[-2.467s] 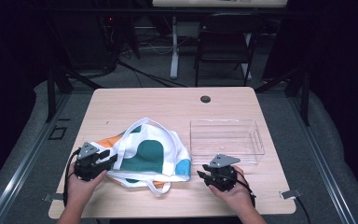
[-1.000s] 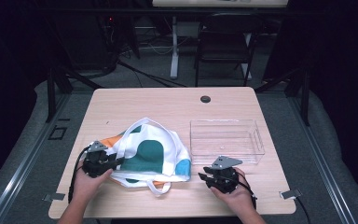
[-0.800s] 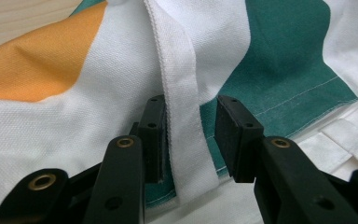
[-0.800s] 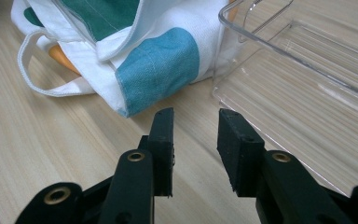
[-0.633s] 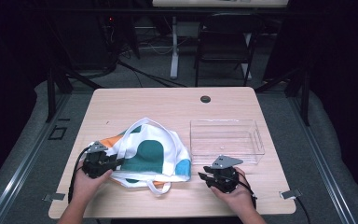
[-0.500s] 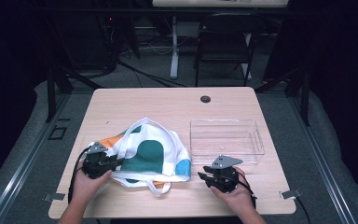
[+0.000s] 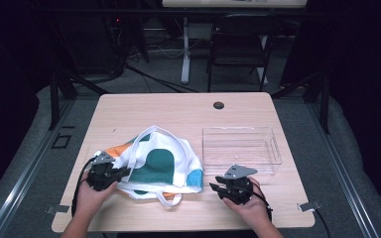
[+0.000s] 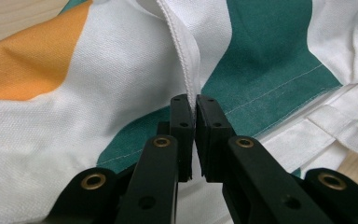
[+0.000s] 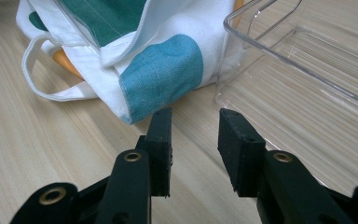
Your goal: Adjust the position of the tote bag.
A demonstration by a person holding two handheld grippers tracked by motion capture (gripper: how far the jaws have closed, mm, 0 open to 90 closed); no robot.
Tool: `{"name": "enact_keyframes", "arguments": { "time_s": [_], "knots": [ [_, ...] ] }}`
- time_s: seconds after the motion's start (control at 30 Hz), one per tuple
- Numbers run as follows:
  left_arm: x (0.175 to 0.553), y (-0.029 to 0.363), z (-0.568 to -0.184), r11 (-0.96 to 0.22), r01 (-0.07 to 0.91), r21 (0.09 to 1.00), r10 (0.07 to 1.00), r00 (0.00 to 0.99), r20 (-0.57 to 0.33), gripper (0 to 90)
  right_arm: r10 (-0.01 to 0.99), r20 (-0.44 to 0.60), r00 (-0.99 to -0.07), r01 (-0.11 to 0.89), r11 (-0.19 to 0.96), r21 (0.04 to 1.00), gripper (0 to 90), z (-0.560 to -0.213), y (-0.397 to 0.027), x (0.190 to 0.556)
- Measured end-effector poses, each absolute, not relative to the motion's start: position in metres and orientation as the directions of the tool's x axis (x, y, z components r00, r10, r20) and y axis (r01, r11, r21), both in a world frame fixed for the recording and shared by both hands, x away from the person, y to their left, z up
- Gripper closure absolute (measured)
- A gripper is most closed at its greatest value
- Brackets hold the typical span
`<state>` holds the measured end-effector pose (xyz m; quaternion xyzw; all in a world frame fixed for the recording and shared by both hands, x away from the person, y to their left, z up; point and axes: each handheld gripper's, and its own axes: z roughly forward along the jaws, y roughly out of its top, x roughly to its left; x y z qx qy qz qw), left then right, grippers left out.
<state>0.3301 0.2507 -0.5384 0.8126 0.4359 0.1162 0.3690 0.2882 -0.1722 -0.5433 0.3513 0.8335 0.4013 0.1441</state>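
A white cloth tote bag point(image 7: 158, 166) with teal, orange and blue patches lies flat on the wooden table point(image 7: 178, 109). My left gripper point(image 7: 124, 172) sits at the bag's left edge. In the left gripper view its jaws point(image 8: 195, 105) have just been closing and now pinch a raised white hem of the bag point(image 8: 121, 70). My right gripper point(image 7: 213, 188) rests near the table's front edge, right of the bag. It stands open point(image 9: 195, 123) with nothing between the pads, pointing at the bag's blue corner point(image 9: 161, 70).
A clear plastic tray point(image 7: 238, 130) stands right of the bag, its near wall point(image 9: 307, 70) just beside my right gripper. A white loop handle point(image 9: 51, 93) lies on the wood in front of the bag. A dark cable hole point(image 7: 219, 105) sits at the table's far edge.
My left gripper has edged slightly right onto the bag's left edge. The right gripper and the bag have kept still.
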Motion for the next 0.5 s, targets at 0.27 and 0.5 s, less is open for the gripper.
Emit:
{"name": "enact_keyframes", "arguments": {
  "time_s": [0.27,0.5],
  "knots": [
    [0.3286,0.2532,-0.5341,-0.337,0.611,0.716,0.792,0.595,-0.135,88.0,0.694,0.035,-0.719,0.463,0.441,0.769,64.3,-0.5449,-0.1696,0.2879],
    [0.3277,0.2533,-0.5311,-0.341,0.601,0.723,0.792,0.598,-0.123,88.1,0.697,0.037,-0.716,0.462,0.432,0.775,64.2,-0.5434,-0.1712,0.2878]
  ]
}}
